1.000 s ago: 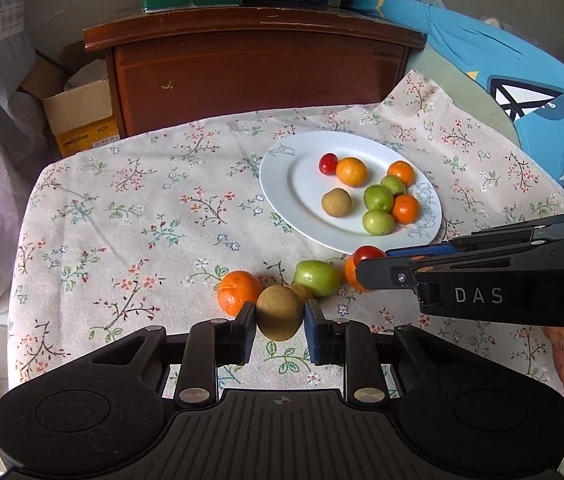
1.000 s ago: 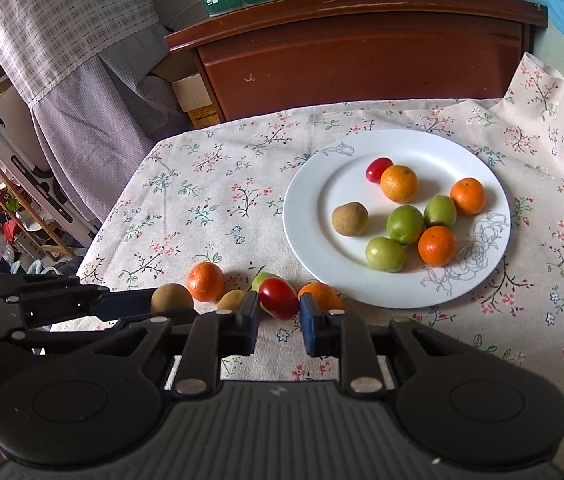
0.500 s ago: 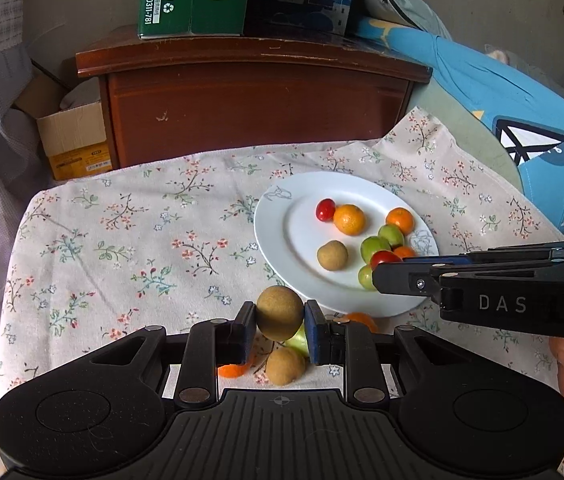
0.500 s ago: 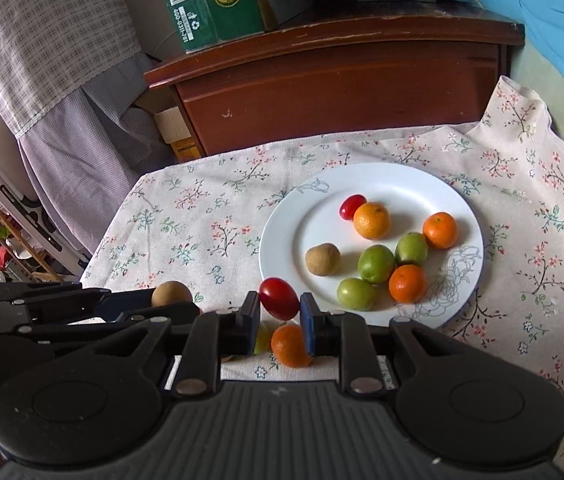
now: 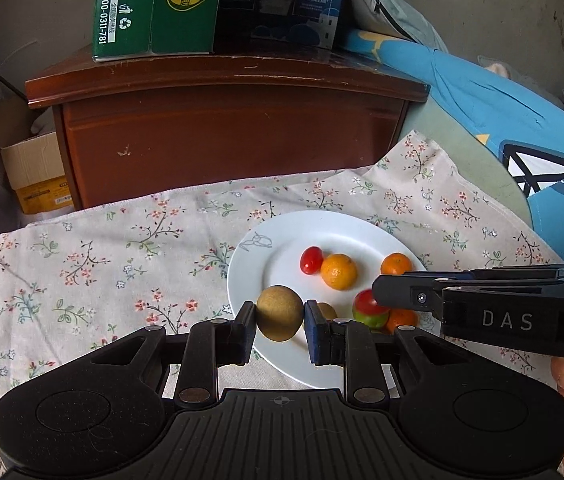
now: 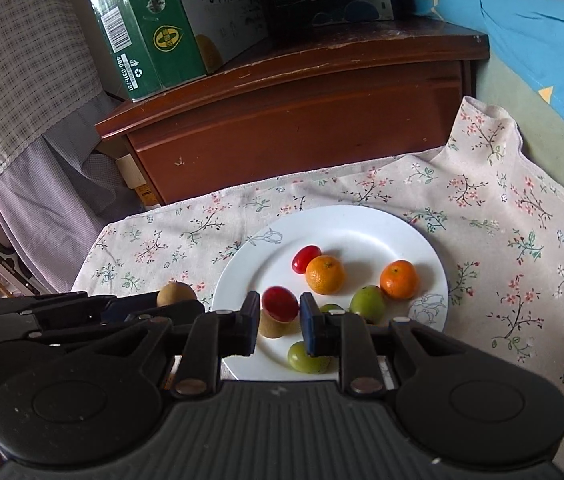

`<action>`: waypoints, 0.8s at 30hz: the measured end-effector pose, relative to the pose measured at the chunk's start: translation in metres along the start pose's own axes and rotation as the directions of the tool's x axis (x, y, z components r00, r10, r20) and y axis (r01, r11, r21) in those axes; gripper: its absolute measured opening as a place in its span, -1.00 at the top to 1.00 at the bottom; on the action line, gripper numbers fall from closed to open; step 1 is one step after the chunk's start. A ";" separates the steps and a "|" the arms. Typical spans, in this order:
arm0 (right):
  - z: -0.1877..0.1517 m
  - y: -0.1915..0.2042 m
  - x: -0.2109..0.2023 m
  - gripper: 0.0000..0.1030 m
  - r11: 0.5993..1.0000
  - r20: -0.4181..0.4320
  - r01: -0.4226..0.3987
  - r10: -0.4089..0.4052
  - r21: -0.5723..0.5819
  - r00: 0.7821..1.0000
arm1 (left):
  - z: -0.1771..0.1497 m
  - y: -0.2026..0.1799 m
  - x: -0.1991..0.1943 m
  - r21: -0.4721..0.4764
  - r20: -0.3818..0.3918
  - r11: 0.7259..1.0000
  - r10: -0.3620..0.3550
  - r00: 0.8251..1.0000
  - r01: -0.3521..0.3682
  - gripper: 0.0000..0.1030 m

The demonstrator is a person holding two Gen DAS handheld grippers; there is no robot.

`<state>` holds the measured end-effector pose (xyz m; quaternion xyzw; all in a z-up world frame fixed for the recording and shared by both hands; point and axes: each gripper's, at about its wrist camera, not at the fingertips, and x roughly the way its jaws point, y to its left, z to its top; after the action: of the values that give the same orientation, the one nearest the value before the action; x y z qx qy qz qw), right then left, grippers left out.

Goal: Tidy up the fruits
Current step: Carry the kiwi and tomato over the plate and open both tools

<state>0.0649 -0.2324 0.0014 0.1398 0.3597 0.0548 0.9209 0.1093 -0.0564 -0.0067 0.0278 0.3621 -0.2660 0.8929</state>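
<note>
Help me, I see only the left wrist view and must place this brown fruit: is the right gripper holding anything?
Observer: Yes, the right gripper is shut on a red tomato above the plate.
Operator: What lies under it?
Observer: A second brown fruit, on the plate.
Operator: Any green fruit near the front rim?
Observer: One green fruit, partly behind the right gripper's finger.

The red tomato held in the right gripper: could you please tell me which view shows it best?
The right wrist view: the red tomato sits centred between the right gripper fingers, fully visible. The left wrist view shows it only partly, behind that gripper's finger.
</note>
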 end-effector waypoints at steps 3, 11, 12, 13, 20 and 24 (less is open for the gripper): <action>0.002 -0.002 0.007 0.59 1.000 -0.001 0.011 -0.011 -0.004 1.000 | 0.004 0.000 0.009 0.001 0.001 1.000 -0.003 1.000 0.003 0.55; 0.005 -0.015 0.017 0.57 0.999 -0.018 0.039 -0.038 0.031 0.999 | 0.009 0.004 0.029 -0.021 -0.009 1.000 0.003 1.000 -0.004 0.51; 0.005 -0.015 0.018 0.53 0.998 -0.020 0.043 -0.043 0.036 0.999 | 0.010 0.004 0.030 -0.022 -0.004 1.000 0.003 1.000 -0.003 0.50; 0.004 -0.016 0.018 0.53 0.998 -0.022 0.045 -0.044 0.040 0.999 | 0.011 0.005 0.031 -0.022 -0.007 1.000 0.003 1.000 -0.003 0.50; 0.003 -0.014 0.016 0.50 0.998 -0.032 0.045 -0.043 0.037 0.999 | 0.018 0.008 0.023 -0.046 -0.008 0.999 0.005 1.000 -0.005 0.39; 0.001 -0.009 0.010 0.45 0.999 -0.028 0.036 -0.036 0.019 0.999 | 0.022 0.009 0.003 -0.043 0.019 0.999 0.021 1.000 -0.020 0.00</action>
<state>0.0729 -0.2392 -0.0069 0.1415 0.3754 0.0367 0.9153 0.1301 -0.0557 0.0062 0.0101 0.3586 -0.2492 0.8996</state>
